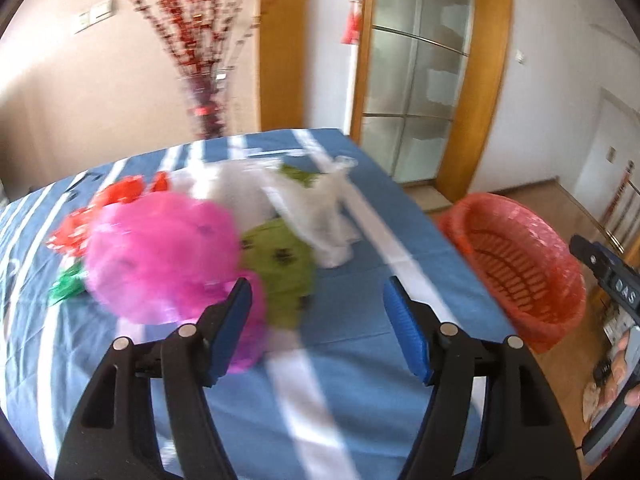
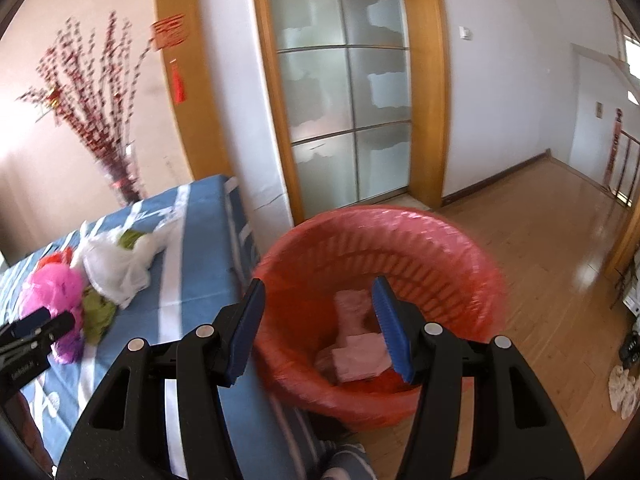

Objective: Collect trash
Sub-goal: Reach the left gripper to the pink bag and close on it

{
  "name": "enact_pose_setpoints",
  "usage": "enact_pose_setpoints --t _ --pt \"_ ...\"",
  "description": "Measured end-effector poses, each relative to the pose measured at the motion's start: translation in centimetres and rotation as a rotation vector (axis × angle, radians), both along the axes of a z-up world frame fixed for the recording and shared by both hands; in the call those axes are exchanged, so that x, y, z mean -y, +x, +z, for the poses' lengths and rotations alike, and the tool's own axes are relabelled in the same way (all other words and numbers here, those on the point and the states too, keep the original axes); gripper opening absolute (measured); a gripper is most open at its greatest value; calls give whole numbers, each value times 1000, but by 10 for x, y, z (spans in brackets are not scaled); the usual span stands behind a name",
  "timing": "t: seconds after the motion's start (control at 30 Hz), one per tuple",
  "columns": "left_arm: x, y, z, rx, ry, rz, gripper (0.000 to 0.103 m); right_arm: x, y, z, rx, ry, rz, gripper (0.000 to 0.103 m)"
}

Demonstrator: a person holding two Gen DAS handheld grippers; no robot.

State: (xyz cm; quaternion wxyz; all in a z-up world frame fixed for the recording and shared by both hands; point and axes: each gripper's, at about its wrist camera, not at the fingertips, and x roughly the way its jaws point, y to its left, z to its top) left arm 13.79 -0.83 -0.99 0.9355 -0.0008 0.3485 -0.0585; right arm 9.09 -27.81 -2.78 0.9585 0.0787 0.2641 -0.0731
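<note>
Facing the bag pile (image 1: 208, 236) on the blue-striped worktop (image 1: 360, 344), your left tool (image 1: 316, 320) is apart & empty; right tool (image 2: 318, 326) too, over the bin (image 2: 472, 256). Bags: light, soft, slippery. Pinch a bunched fold, e.g. the pink bag (image 1: 160, 256).

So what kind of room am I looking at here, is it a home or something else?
Most likely a room in a home. There's a table under a blue striped cloth, a frosted glass sliding door in a wooden frame, a vase of red blossom branches, and a red lined waste basket on wooden flooring.
</note>
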Motion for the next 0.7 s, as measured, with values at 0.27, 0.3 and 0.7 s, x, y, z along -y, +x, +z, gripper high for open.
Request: enact_pose_setpoints --t 0.27,0.3,0.7 --pt "-52 1 -7 -20 42 153 74 -35 3 -6 -22 -18 78 56" --pt "-55 4 -11 -33 47 165 74 -39 4 -7 -25 -20 84 56" --pt "-62 30 -34 -126 -18 170 63 -61 5 -10 -38 -31 129 56"
